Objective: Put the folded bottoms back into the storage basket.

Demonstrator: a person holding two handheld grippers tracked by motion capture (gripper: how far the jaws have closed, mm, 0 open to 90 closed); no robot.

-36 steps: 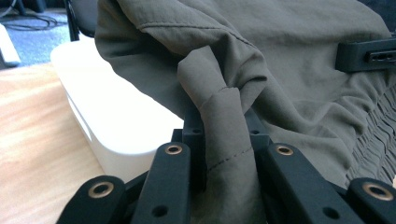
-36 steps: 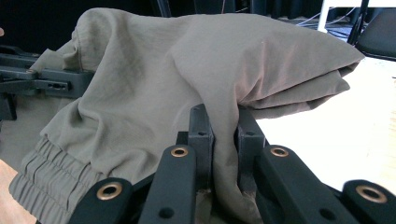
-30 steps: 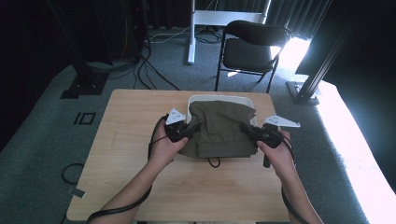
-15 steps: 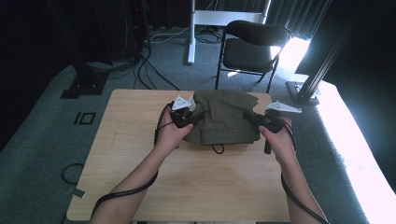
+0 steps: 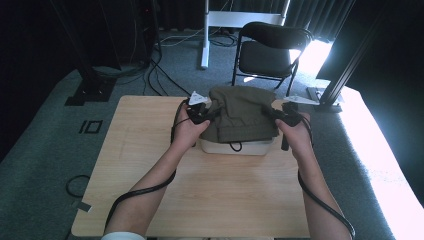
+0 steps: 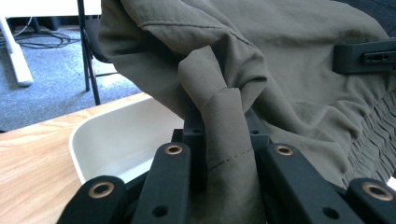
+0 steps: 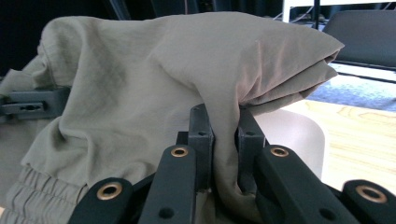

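Observation:
An olive-green garment (image 5: 244,114) hangs between my two grippers above a white tub (image 5: 235,147) on the wooden table (image 5: 150,165). My left gripper (image 5: 214,114) is shut on the cloth's left edge; in the left gripper view a fold of the garment (image 6: 224,126) is pinched between the jaws over the tub (image 6: 121,140). My right gripper (image 5: 272,113) is shut on the right edge; the right gripper view shows the garment (image 7: 140,79) clamped between its jaws, with an elastic waistband at lower left. A dark drawstring dangles over the tub's front wall.
A black folding chair (image 5: 267,50) stands beyond the table's far edge. A white desk leg (image 5: 205,30) and cables lie on the grey carpet behind. A black frame post (image 5: 345,70) rises at the right. Bright sunlight falls on the floor at right.
Both hands have carried the garment away from me toward the table's far side and lifted it a little. The white tub's front now shows beneath the cloth.

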